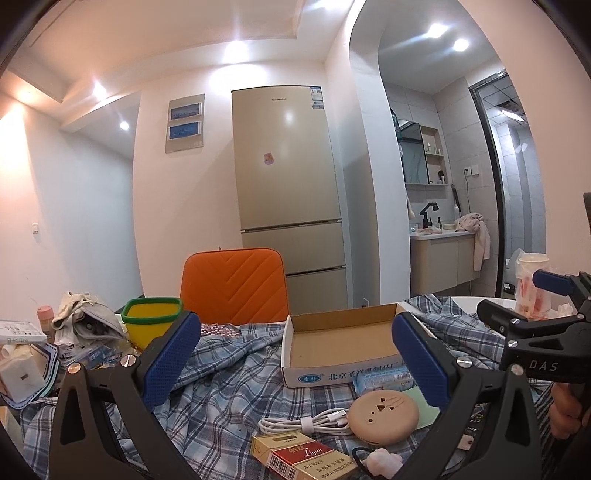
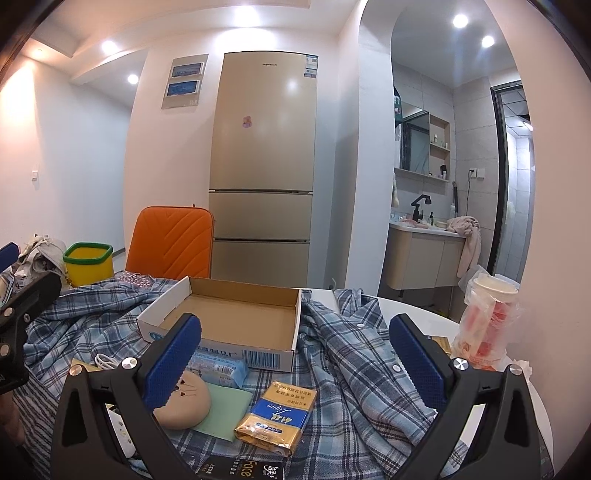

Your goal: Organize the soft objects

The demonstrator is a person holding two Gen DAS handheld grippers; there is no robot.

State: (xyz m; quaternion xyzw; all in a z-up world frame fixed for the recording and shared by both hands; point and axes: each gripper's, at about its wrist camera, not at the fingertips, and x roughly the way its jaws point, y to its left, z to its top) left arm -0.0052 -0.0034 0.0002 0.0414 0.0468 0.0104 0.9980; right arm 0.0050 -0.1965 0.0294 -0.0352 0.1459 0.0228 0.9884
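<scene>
Cardboard box (image 2: pixel 236 321) bare inside, on plaid shirt (image 2: pixel 351 354)

I see the cardboard box (image 2: pixel 236 321) on the plaid shirt (image 2: pixel 354 354), tissue pack (image 2: pixel 275 419) before it, fridge (image 2: pixel 264 166) behind.

Ahead of you stands a tall champagne-coloured refrigerator (image 1: pixel 288 192) against a white wall (image 1: pixel 85 206), with two framed blue panels (image 1: pixel 184 122) mounted to its left. An orange padded chair back (image 1: pixel 234 284) sits just in front of it. Recessed ceiling spotlights (image 2: pixel 460 20) are lit. To your right, an arched opening shows a tiled bathroom with a mirror cabinet (image 2: pixel 415 142), black tap (image 2: pixel 419 206) and vanity unit (image 2: pixel 424 262).
</scene>
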